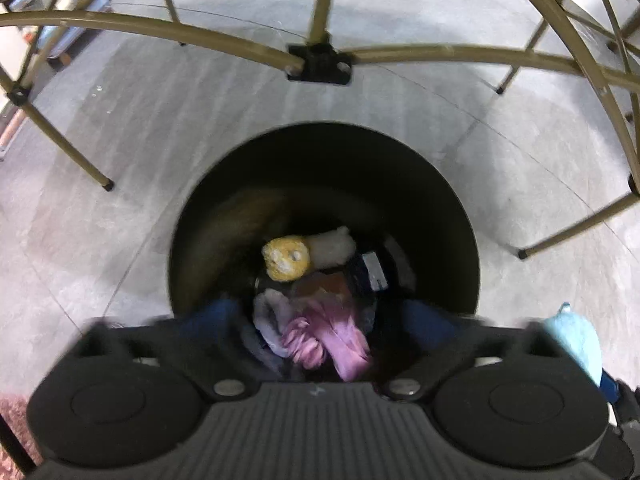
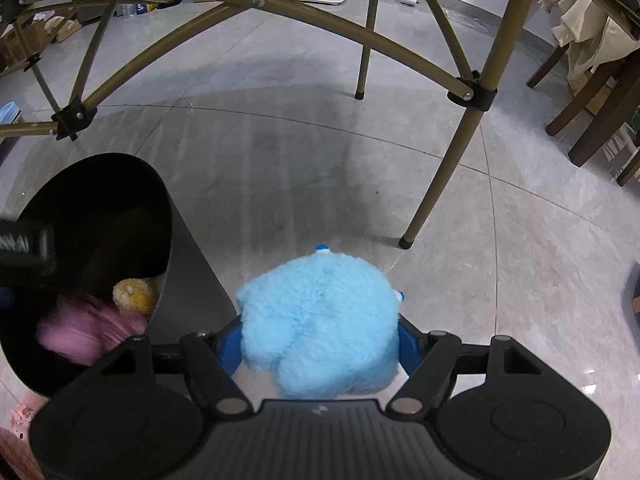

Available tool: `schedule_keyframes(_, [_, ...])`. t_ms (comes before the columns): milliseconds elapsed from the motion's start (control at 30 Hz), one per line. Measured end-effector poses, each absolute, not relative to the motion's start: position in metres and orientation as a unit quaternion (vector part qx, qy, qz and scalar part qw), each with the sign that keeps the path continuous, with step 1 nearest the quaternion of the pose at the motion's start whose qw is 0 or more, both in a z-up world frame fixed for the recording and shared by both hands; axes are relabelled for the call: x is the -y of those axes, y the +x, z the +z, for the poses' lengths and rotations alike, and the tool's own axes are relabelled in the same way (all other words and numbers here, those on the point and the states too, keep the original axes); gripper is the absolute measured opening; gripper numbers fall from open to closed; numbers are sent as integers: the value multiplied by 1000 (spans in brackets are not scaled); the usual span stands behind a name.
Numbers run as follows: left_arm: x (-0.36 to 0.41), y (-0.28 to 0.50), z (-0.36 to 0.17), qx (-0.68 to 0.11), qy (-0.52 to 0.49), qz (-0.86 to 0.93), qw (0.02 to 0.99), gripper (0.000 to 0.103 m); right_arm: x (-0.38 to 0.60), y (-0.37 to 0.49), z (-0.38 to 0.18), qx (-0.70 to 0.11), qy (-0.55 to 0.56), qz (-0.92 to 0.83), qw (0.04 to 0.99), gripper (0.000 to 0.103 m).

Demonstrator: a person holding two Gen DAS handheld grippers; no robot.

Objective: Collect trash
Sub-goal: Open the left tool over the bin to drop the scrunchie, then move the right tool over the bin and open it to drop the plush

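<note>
Over the round black bin [image 1: 324,216] our left gripper [image 1: 324,320] gaped wide, empty; the right gripper [image 2: 320,344] clamped a fluffy blue plush [image 2: 320,320], due binward next.

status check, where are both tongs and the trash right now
Left tongs open over black bin, pink cloth inside. Right tongs shut on blue plush, beside bin. Nothing blocking.

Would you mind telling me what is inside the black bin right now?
Inside the black bin lie a pink cloth, a yellow plush toy against a white item, greyish fabric and something dark with a label. The bin's bottom is covered.
</note>
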State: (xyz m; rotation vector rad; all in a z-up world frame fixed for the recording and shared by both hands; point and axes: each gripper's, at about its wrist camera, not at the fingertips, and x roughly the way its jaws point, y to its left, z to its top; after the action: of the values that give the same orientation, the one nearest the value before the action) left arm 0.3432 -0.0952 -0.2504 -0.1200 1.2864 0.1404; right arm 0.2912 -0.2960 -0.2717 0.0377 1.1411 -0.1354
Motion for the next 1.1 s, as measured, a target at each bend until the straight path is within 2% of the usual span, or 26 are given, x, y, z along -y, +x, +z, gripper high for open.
schedule_keyframes(567, [97,341,-251,-612,-38,51,789,103,294,290,-269,-538,13,-57,841,72])
schedule_keyframes(1100, [72,325,-226,-589,-12,39,807,103,286,282,-255,-531,11,-43,846,72])
